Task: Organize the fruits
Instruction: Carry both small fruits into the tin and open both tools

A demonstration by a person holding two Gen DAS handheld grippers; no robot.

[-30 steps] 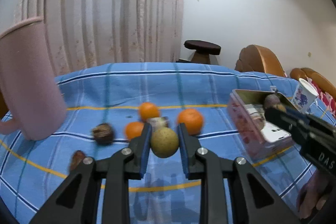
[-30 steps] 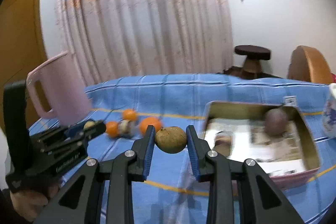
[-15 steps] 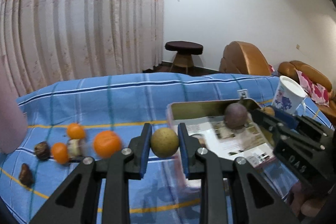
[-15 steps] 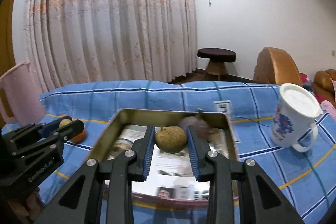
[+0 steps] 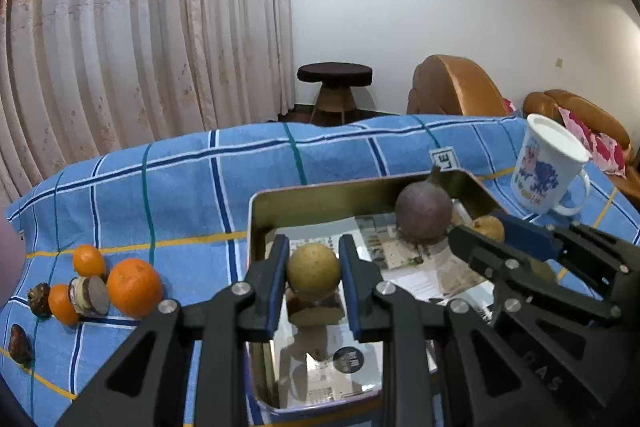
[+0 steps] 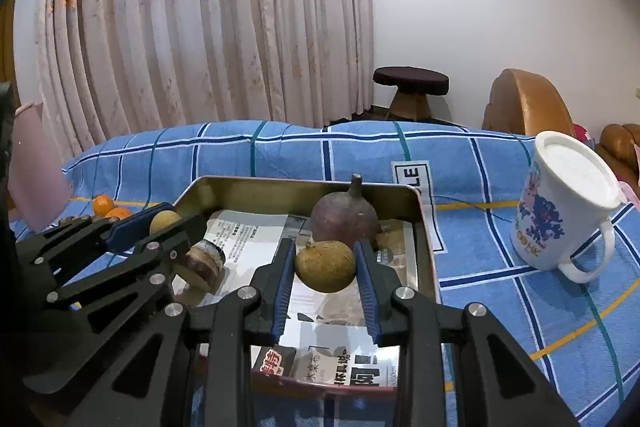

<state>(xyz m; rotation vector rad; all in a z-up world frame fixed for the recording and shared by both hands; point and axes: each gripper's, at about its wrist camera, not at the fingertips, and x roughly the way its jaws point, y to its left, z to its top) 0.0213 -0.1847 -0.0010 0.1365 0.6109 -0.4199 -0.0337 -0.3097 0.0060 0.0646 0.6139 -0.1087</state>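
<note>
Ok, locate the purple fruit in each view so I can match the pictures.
Left wrist view: purple fruit right of centre, in the tin's far right corner.
Right wrist view: purple fruit at centre, just behind the right tool's fruit.
Shared landmark: white mug.

pink jug [image 6: 30, 171] cut off at edge

Each fisheye camera sat low behind its own gripper, looking forward and slightly down across the tin [image 5: 360, 187] [image 6: 304, 187] toward the curtain [image 5: 140, 27] [image 6: 200, 27]. Both sat close over the tin. Both views shared tin, mug [image 5: 548, 171] [image 6: 568, 203] and stool [image 5: 334, 73] [image 6: 410, 81]; each saw the other gripper at its frame edge.
</note>
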